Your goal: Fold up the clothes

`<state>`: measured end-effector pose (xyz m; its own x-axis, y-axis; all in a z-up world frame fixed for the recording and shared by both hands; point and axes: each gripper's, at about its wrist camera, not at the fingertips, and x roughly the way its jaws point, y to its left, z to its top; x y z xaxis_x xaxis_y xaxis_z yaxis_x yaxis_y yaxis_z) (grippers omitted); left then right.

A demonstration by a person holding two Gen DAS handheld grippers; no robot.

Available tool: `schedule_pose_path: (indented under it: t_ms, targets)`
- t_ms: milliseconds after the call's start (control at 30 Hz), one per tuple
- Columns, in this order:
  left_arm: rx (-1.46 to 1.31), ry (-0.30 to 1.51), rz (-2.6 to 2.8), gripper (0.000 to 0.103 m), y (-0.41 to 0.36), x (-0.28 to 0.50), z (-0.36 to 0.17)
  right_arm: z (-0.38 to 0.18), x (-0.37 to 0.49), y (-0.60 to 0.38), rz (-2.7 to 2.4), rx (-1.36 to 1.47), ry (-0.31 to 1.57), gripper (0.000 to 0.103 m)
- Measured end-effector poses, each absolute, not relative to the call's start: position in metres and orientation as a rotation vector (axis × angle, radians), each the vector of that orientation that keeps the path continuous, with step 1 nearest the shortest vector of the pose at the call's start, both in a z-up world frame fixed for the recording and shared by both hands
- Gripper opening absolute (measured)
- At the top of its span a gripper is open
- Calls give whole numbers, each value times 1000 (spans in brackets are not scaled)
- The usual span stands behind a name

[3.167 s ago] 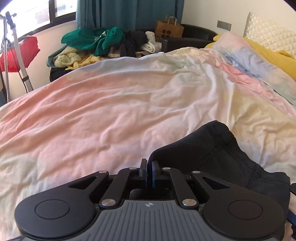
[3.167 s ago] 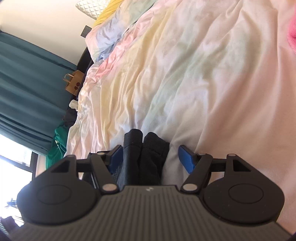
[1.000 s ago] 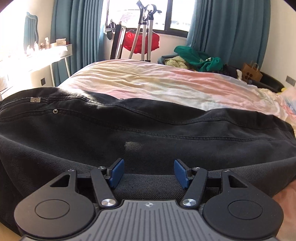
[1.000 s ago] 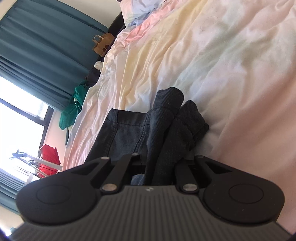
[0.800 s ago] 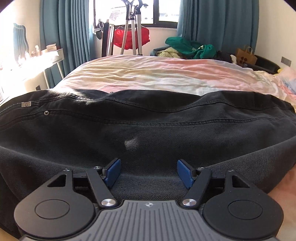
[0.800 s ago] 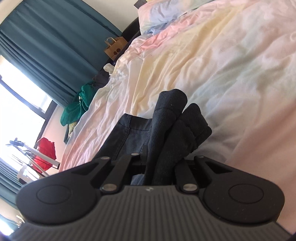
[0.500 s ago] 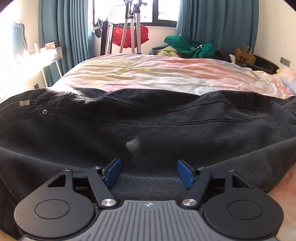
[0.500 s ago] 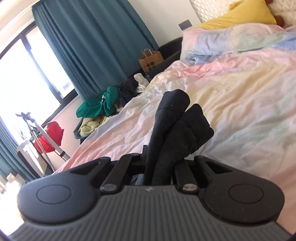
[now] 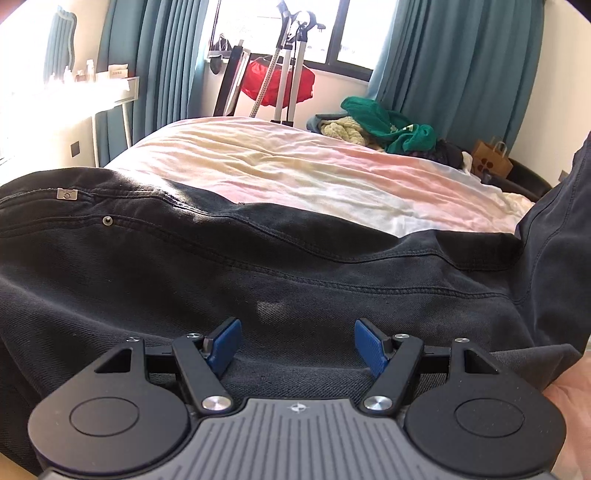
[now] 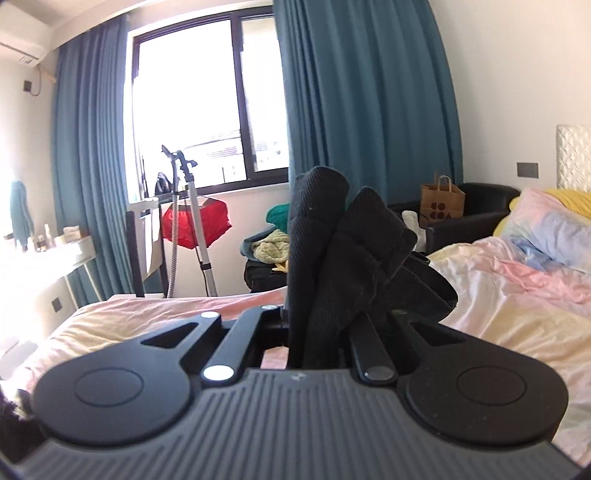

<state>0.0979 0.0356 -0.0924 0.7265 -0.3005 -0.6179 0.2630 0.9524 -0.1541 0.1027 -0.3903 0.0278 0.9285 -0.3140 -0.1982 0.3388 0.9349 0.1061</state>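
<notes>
My right gripper (image 10: pixel 314 332) pinches the trouser leg (image 10: pixel 332 258); left gripper (image 9: pixel 297 345) (jaws spread) should pin the jeans (image 9: pixel 184 266) during folding.

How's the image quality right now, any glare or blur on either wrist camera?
Left wrist: window and white desk blown out by sunlight, black jeans sharp. Right wrist: window overexposed, clamped jeans slightly soft, fisheye bends the curtains.

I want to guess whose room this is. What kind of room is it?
Most likely a bedroom. There is a bed with a pastel sheet and pillows, teal curtains at the window, and black jeans spread out for folding.
</notes>
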Motion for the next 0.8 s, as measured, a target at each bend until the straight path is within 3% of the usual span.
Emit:
schedule_pose_path:
  t_ms: [200,400,700,800]
  targets:
    - [-54,630,-275,74,46,92,-79,24,112,-297,-136,-130,194,10]
    - [-46,581,-249,74,60,83,-62,-30,105,-214,55,-309,259,10]
    - [-158,567,-197,76,76,80,-49,-115,95,-158,164,-399,460,11]
    - [-176,555,-185,76,79,78,-44,-110,93,-159,164,-345,454,11]
